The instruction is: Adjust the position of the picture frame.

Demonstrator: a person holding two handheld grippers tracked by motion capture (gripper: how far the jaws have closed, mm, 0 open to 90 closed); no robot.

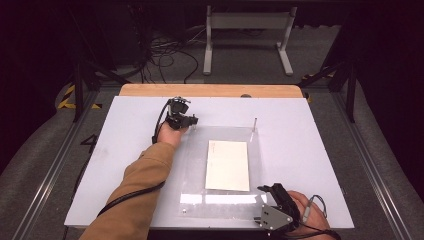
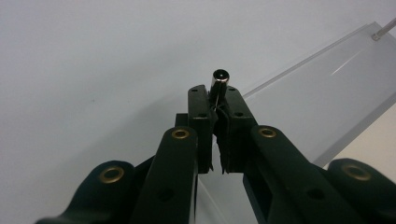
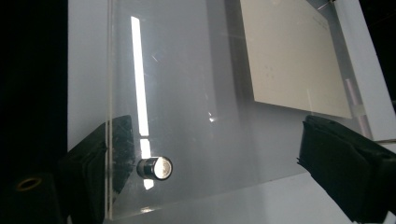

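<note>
A white rectangular table top (image 1: pixel 125 165) carries a clear, flat acrylic sheet (image 1: pixel 195 165), and a cream rectangular paper card (image 1: pixel 228 165) lies under or on the sheet at its centre — which of the two I cannot tell. A thin metal pin (image 1: pixel 255 124) stands upright at the sheet's 1 o'clock corner. Beyond the table, at 12 o'clock, sit tangled black cables (image 1: pixel 165 50) and a grey metal frame (image 1: pixel 248 37) on the floor.

The left gripper (image 1: pixel 190 120) reaches from a tan sleeve (image 1: pixel 135 195) to the sheet's 11 o'clock corner; in the left gripper view its jaws are clenched on a small silver cylindrical standoff (image 2: pixel 218 81), upright beside the sheet's edge.

The right gripper (image 1: pixel 267 190) rests at the sheet's 5 o'clock corner, jaws spread wide — one on each side of that corner, where a second short silver standoff (image 3: pixel 155 168) sits.
</note>
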